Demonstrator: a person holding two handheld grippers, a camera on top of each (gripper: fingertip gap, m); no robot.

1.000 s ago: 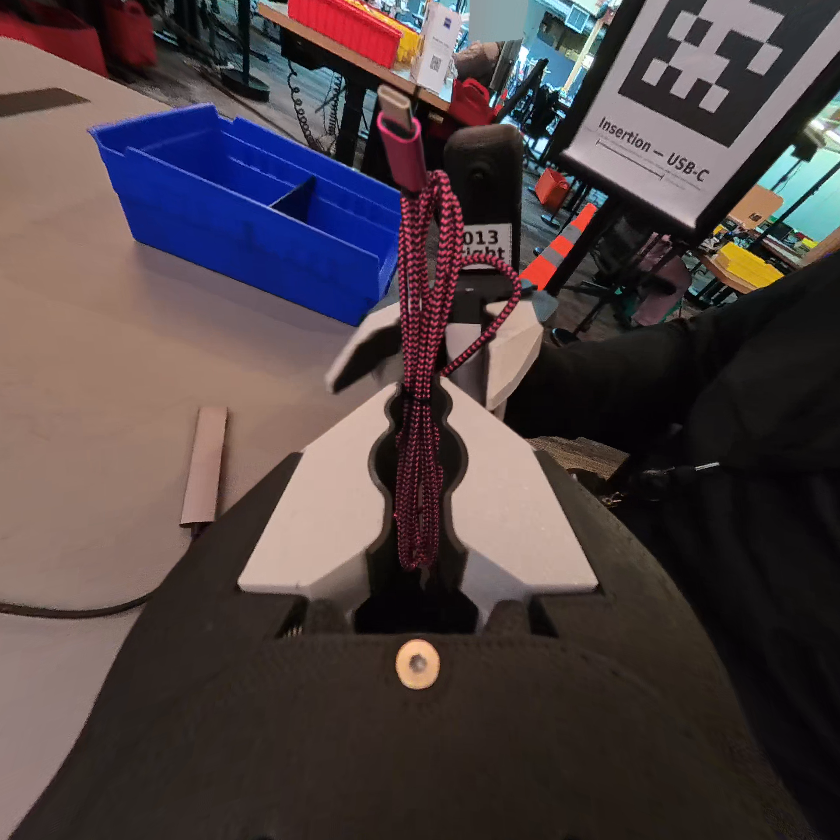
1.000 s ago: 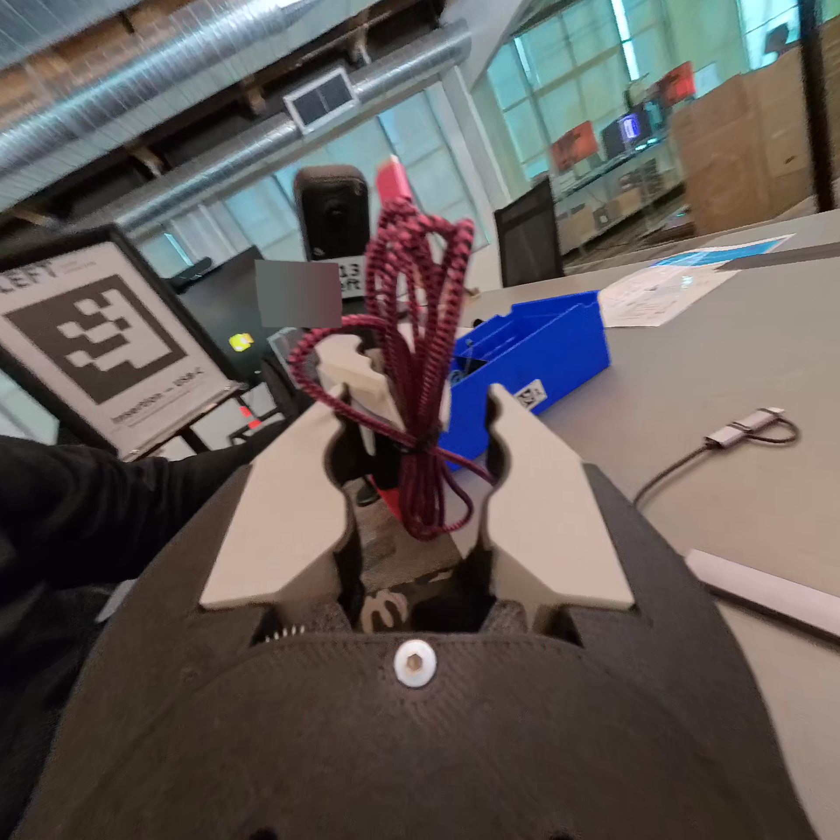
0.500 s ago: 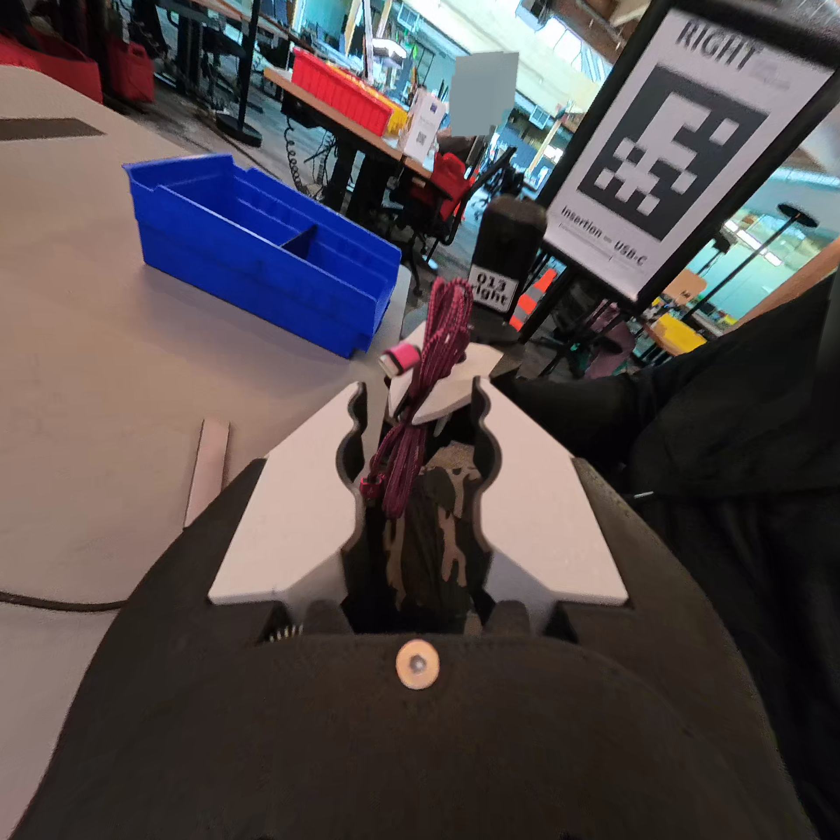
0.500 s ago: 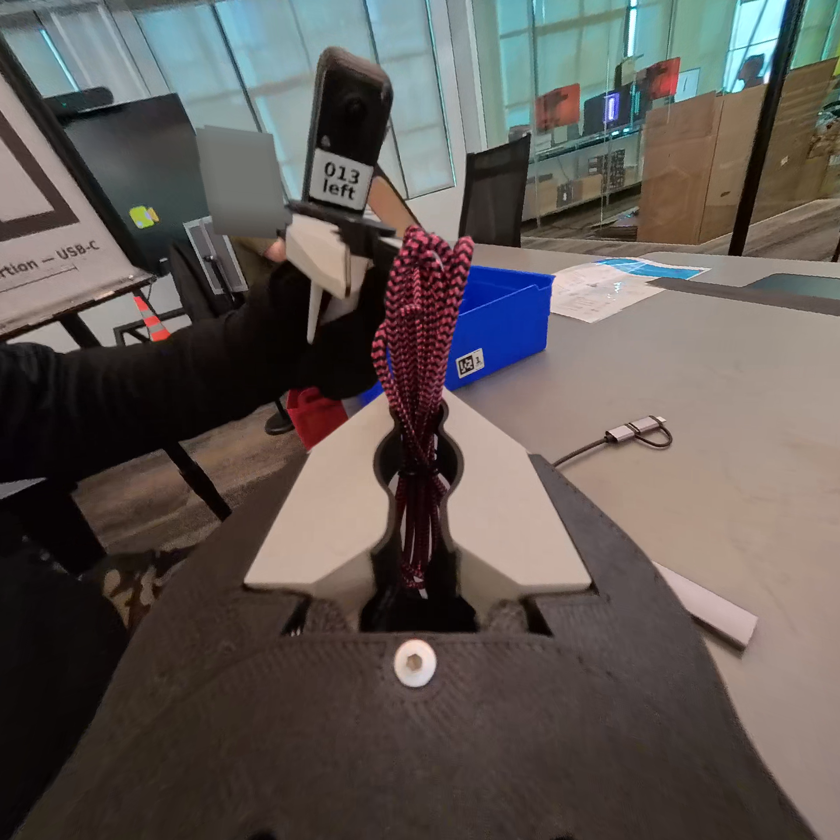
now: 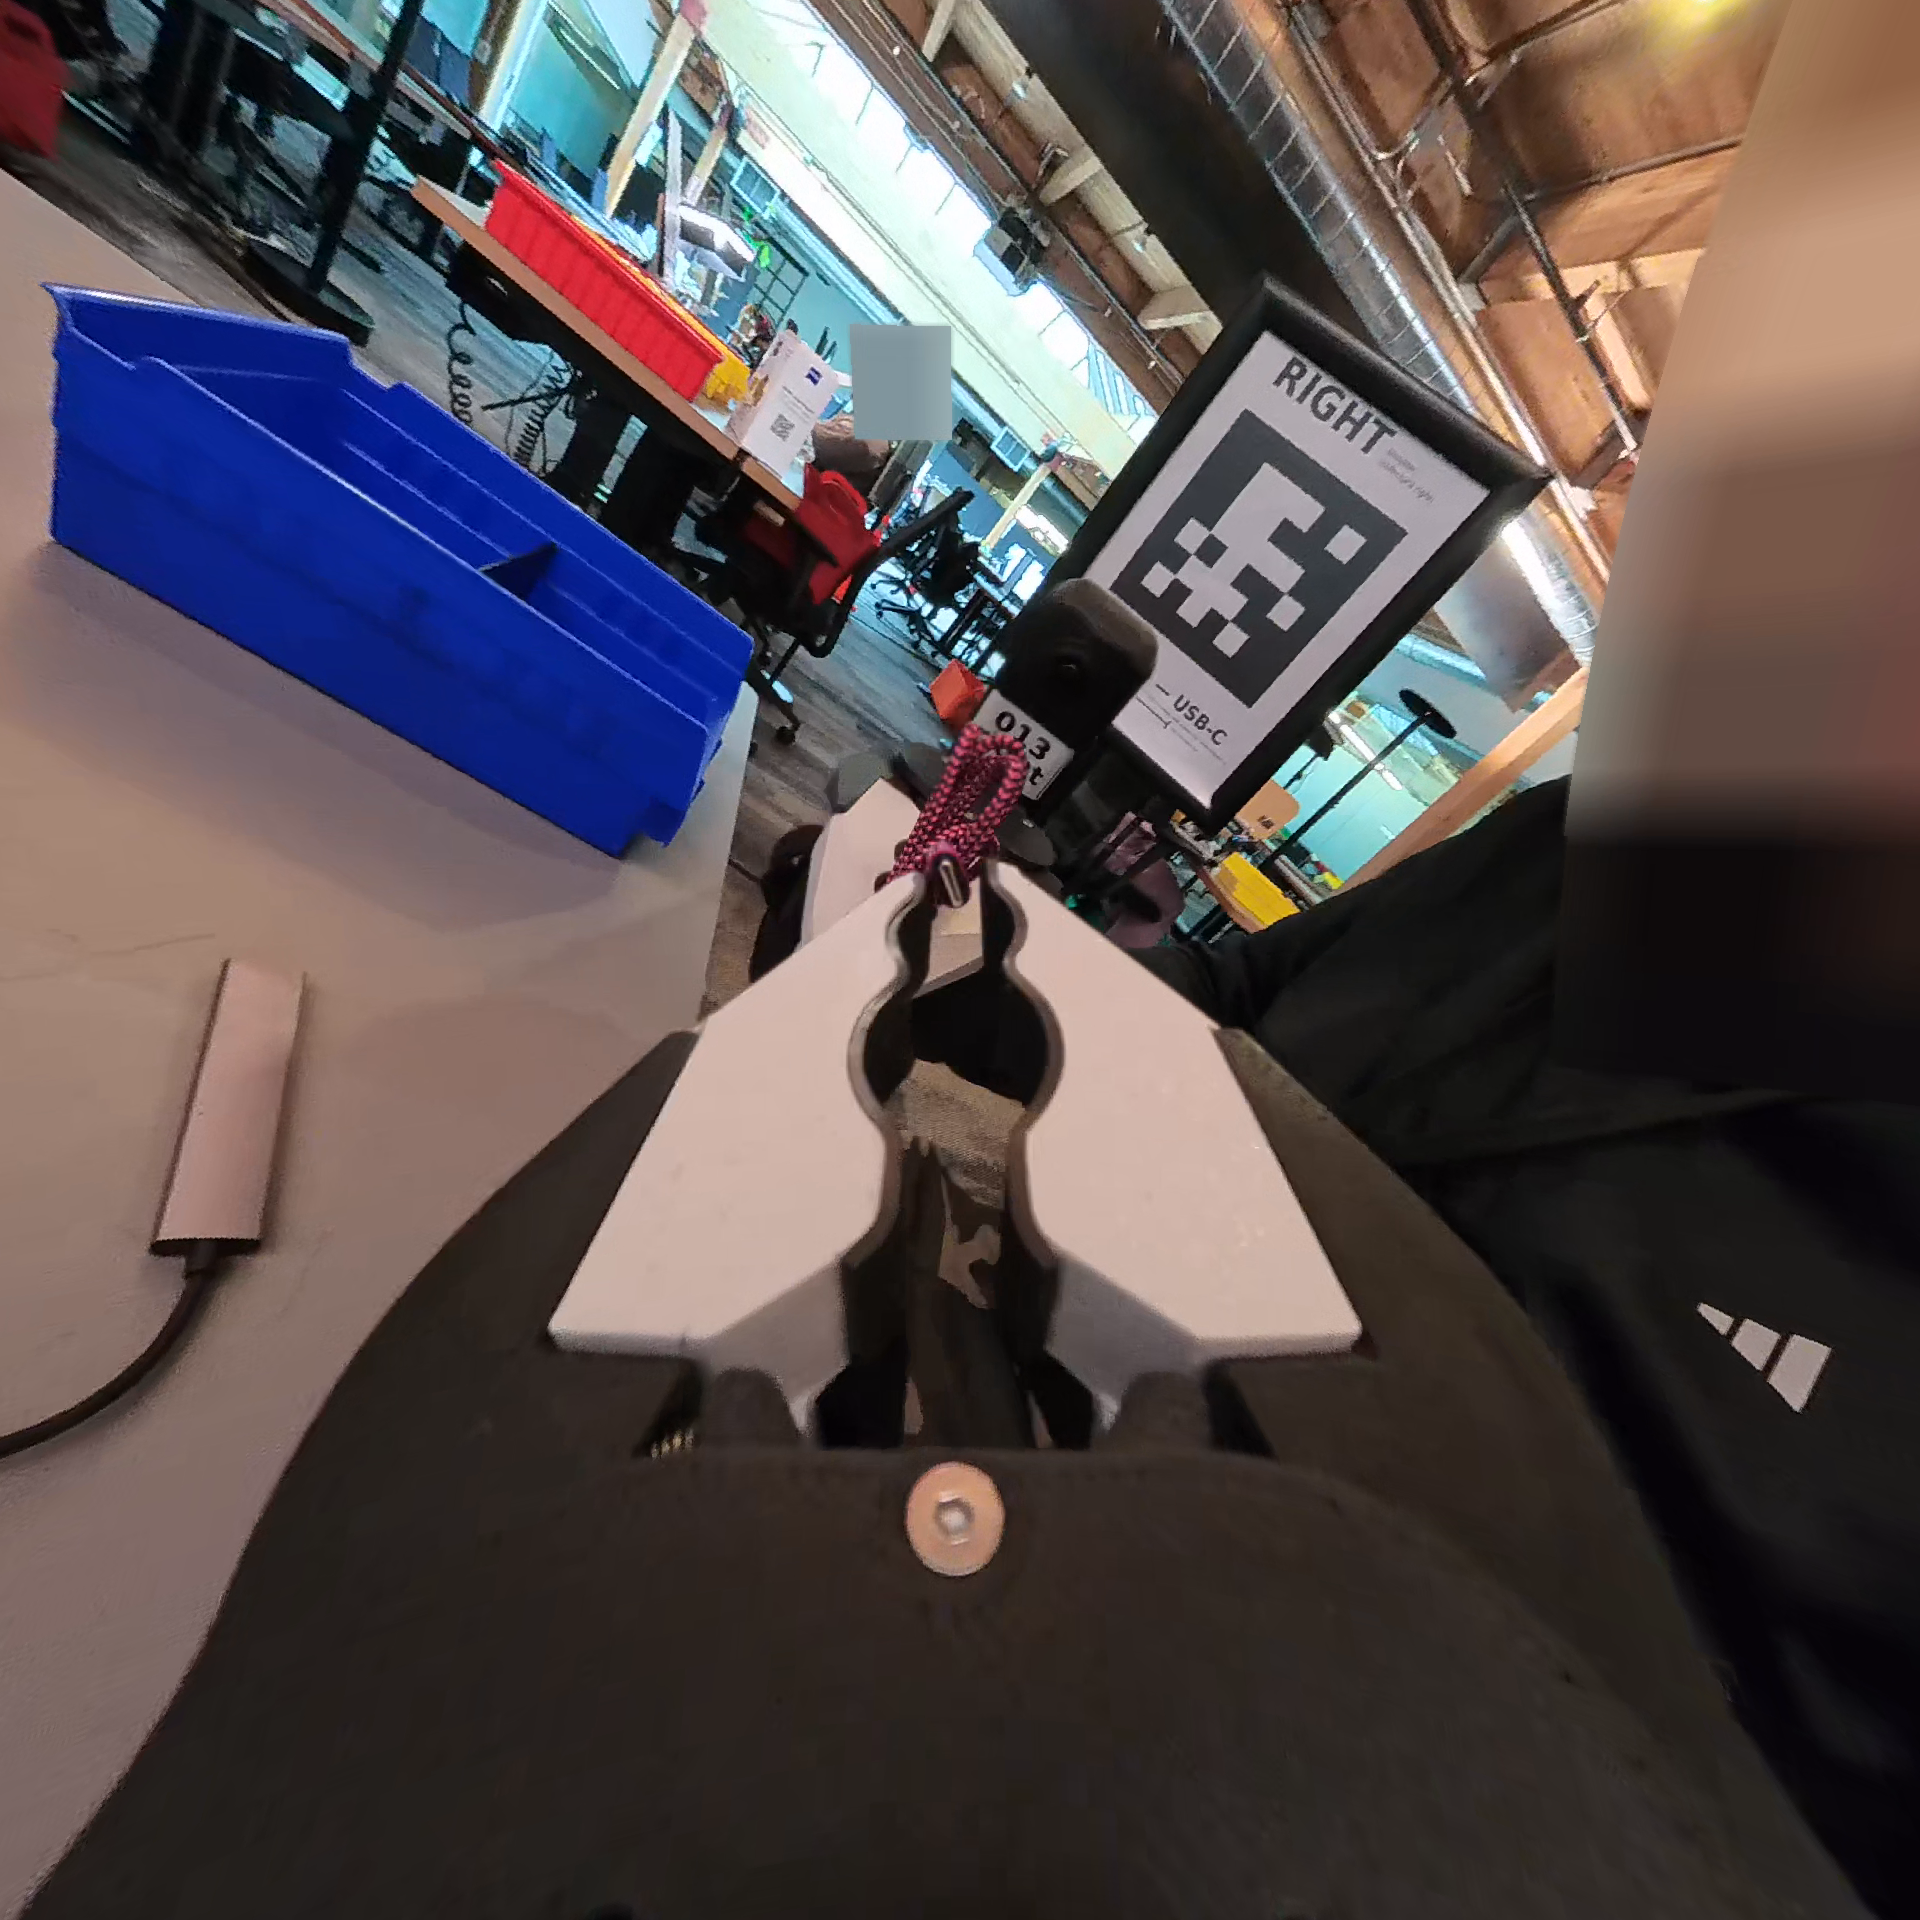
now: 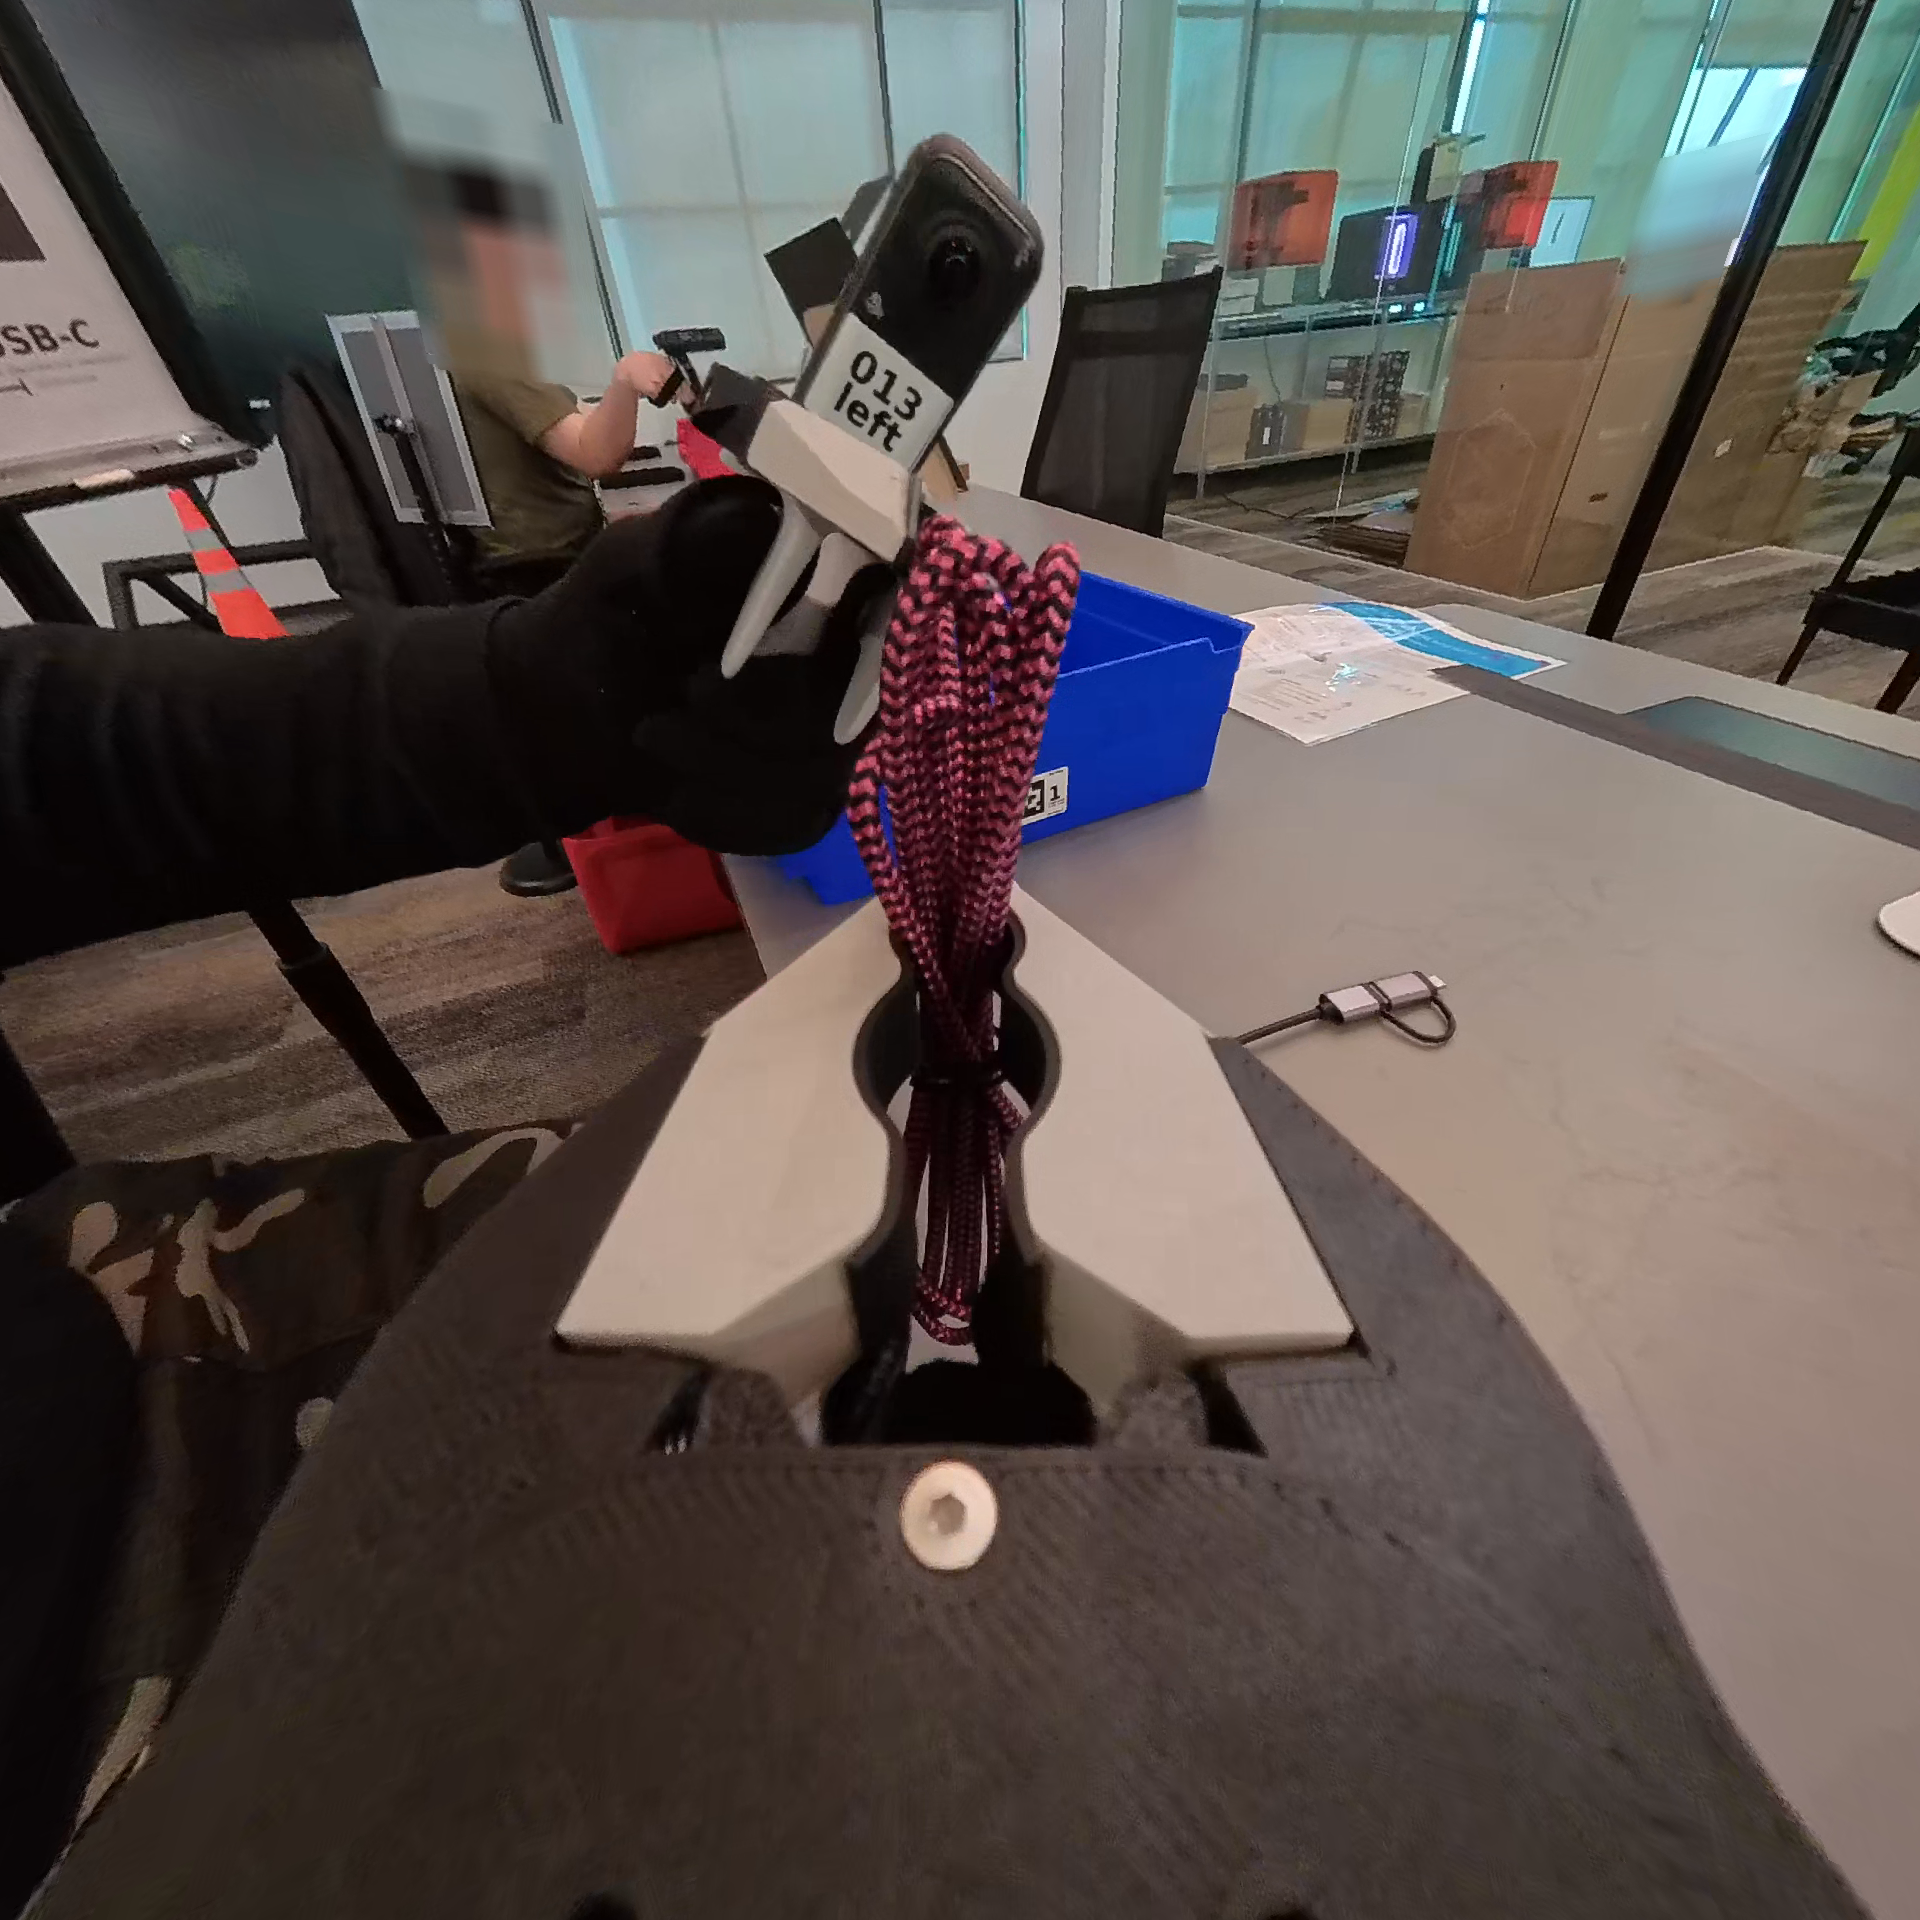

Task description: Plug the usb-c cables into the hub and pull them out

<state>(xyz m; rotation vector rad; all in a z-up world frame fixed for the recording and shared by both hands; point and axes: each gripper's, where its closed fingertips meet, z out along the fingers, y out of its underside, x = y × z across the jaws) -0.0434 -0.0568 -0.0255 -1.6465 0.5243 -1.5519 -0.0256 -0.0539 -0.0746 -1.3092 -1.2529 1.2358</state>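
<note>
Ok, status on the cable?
Right tool shut on pink cable; left tool shut on its plug. Hub on table, apart. Nothing blocking.

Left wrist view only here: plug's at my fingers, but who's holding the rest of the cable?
Observer: The right gripper is shut on the pink cable bundle.
Operator: Bundle loose?
Observer: No, a black tie binds it, sitting between the right fingers.
Operator: Where does the hub lead end?
Observer: Its grey connector lies free on the table, apart from the blue bin.
</note>
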